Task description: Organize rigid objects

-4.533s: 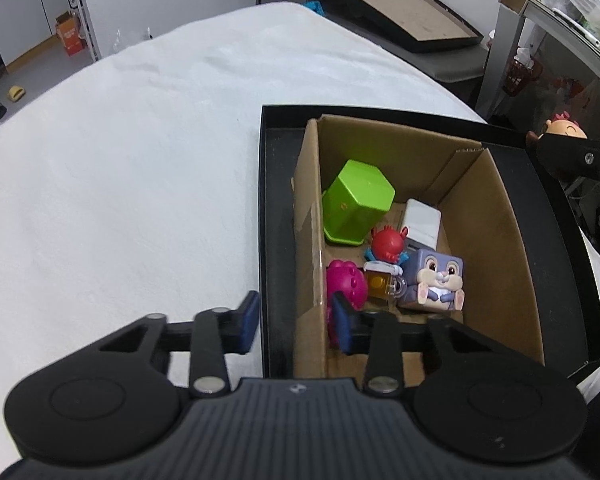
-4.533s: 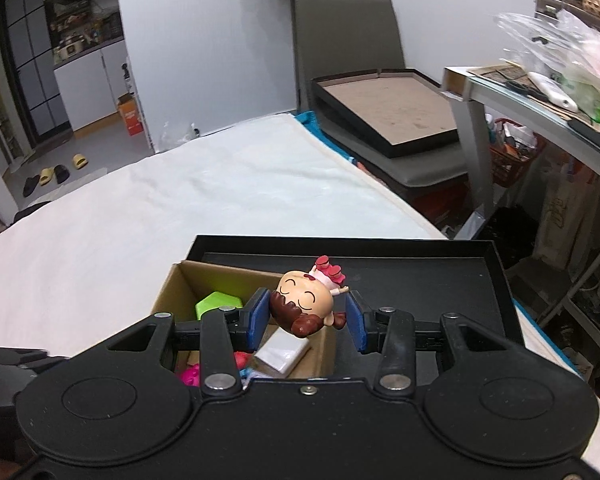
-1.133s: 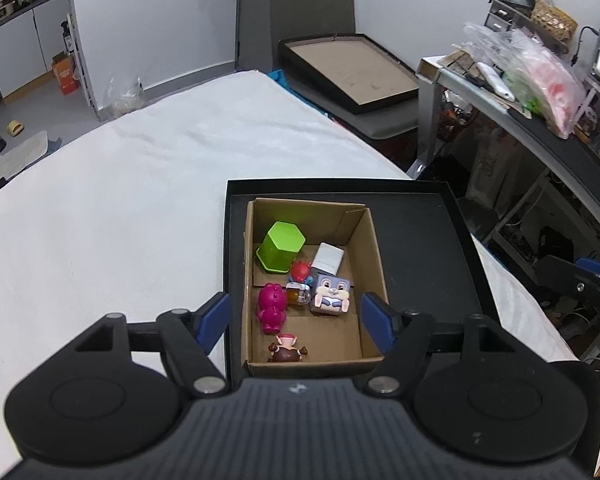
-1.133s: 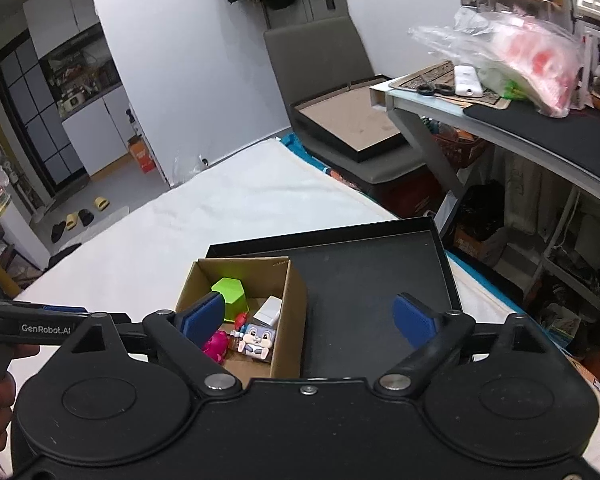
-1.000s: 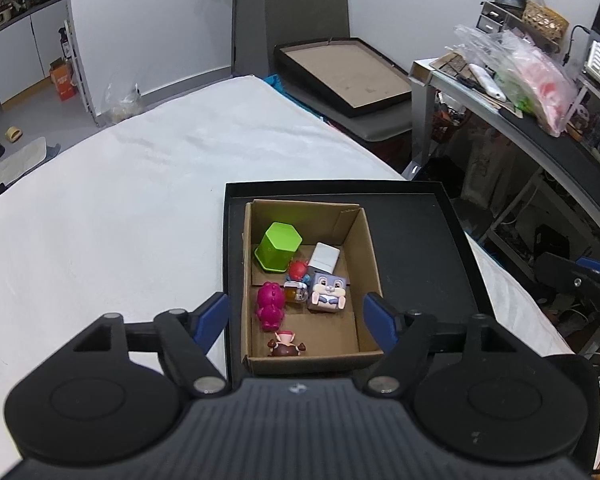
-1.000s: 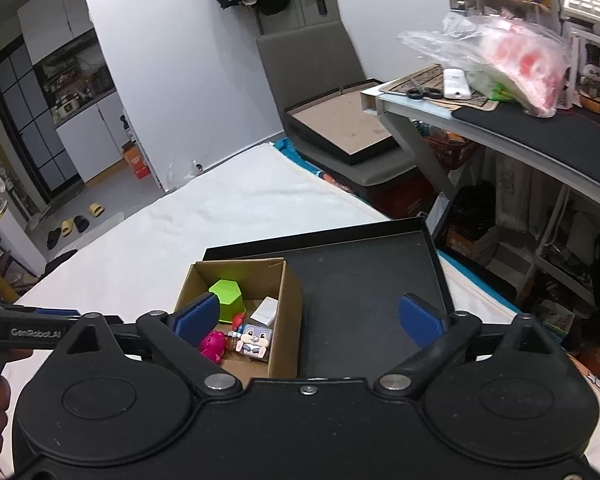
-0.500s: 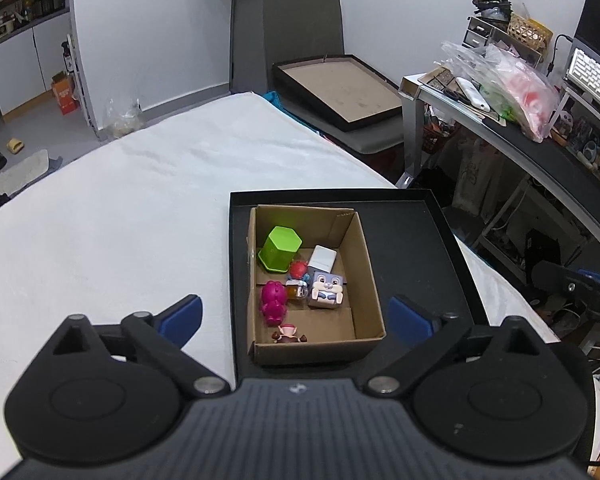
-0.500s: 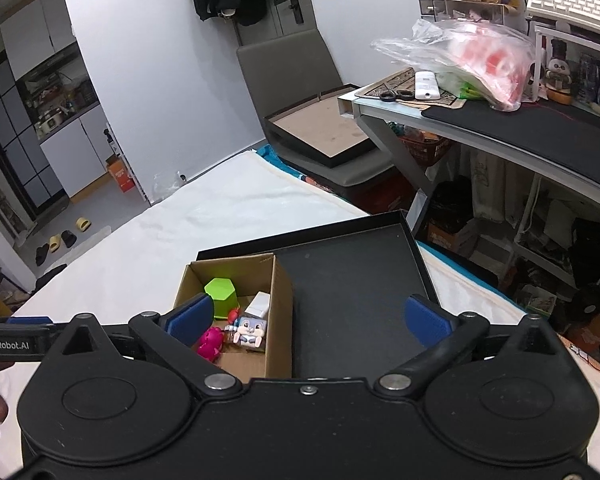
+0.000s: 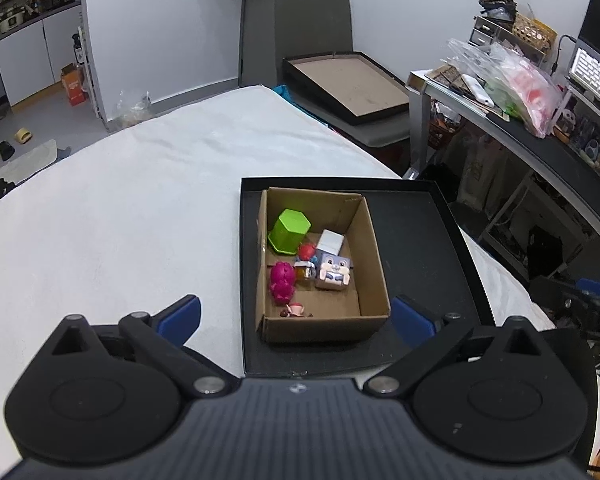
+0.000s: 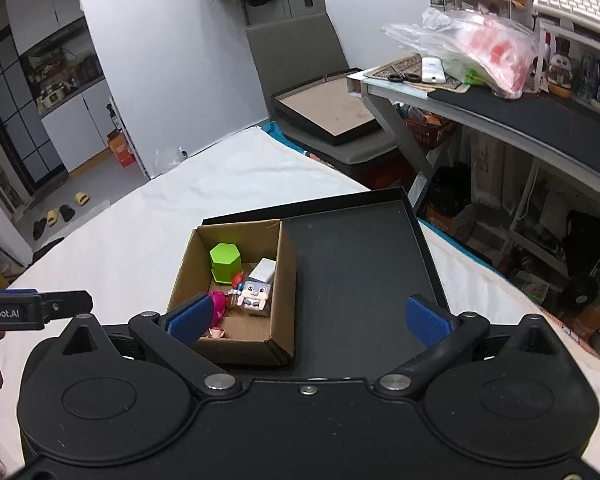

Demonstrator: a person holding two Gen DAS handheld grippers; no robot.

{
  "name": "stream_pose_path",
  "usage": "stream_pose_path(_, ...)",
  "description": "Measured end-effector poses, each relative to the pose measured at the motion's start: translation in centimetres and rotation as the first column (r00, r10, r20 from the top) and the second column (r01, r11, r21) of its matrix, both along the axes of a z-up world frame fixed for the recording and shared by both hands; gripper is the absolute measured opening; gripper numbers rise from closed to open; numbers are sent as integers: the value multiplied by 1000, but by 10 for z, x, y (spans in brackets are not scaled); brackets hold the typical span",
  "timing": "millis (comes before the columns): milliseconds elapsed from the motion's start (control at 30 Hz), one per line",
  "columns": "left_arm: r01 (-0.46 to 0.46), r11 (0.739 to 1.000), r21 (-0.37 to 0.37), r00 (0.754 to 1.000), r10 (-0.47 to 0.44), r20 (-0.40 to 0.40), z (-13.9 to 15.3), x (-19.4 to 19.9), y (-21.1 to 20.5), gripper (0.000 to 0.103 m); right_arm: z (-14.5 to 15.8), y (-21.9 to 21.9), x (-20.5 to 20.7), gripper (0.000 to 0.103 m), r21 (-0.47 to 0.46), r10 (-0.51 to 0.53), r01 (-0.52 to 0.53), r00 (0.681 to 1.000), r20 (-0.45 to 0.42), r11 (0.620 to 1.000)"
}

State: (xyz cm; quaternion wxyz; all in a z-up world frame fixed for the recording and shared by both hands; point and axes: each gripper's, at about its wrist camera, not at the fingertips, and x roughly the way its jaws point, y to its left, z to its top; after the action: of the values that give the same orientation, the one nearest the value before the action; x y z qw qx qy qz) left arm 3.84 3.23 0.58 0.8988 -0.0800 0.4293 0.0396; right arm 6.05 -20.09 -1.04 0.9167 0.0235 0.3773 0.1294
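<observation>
An open cardboard box (image 9: 374, 256) (image 10: 284, 280) stands in the left part of a shallow black tray (image 9: 428, 240) (image 10: 356, 264) on a white-covered table. In the box lie a green hexagonal cup (image 9: 289, 231) (image 10: 225, 261), a white block (image 9: 331, 241), a grey bunny cube (image 9: 333, 272) (image 10: 255, 293), a small red figure (image 9: 307, 251), a pink figure (image 9: 282, 277) and a small brown-haired doll (image 9: 294, 311). My left gripper (image 9: 296, 316) is wide open and empty, held high above the box's near side. My right gripper (image 10: 308, 318) is wide open and empty too.
The white table (image 9: 132, 208) stretches to the left and back. A grey chair with a framed board (image 9: 348, 88) stands behind the table. A cluttered desk (image 10: 500, 96) runs along the right. The left gripper's body shows in the right wrist view (image 10: 32, 308).
The right gripper let go of the doll, which now lies in the box. Both grippers have opened wide and risen up and back from the box.
</observation>
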Motion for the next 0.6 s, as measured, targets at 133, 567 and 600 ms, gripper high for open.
stream_pose_path(133,20,1000,14,1000,-20,-11,-4,-1,-4,101,1,-1,-1,103,3,-18,18,1000,-14,1000)
stream_pose_path(567,31,999,13,1000,-31,-4,-2,-6,-4,101,4,-5,-8,103,-21,-44,44,999,-14,999)
stream_pose_path(600,30,999,15,1000,-30,-4,-1,-5,-4,101,4,-5,-8,103,-20,-43,43,999,-16,999)
